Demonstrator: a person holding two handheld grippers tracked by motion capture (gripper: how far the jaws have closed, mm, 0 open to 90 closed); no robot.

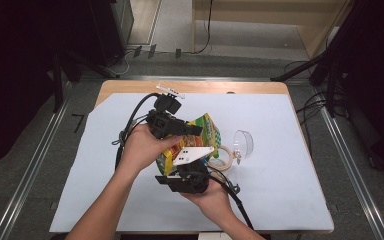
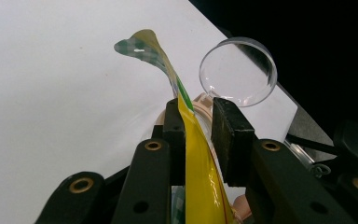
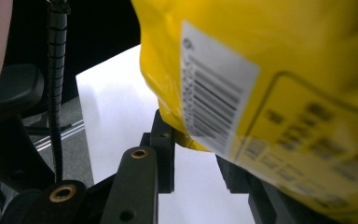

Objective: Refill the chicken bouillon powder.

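A yellow snack bag (image 1: 207, 131) hangs above the middle of the table between both hands. In the left gripper view its flat sealed edge (image 2: 200, 177) runs up between the jaws, and my left gripper (image 2: 196, 105) is shut on it. From above, the left gripper (image 1: 196, 130) comes at the bag from the left. My right gripper (image 1: 179, 169) sits under the bag near the front. In the right gripper view the bag's barcode side (image 3: 261, 56) looms close. Its lower corner dips between the jaws of the right gripper (image 3: 193, 140), which stand apart with white table showing between them.
A clear round lid (image 1: 244, 143) (image 2: 238, 72) lies right of the bag. A beige ring-shaped thing (image 1: 221, 159) sits beside it, just behind the right hand. The table is covered by a white sheet (image 1: 280, 190), with a wooden edge (image 1: 195, 86) at the back.
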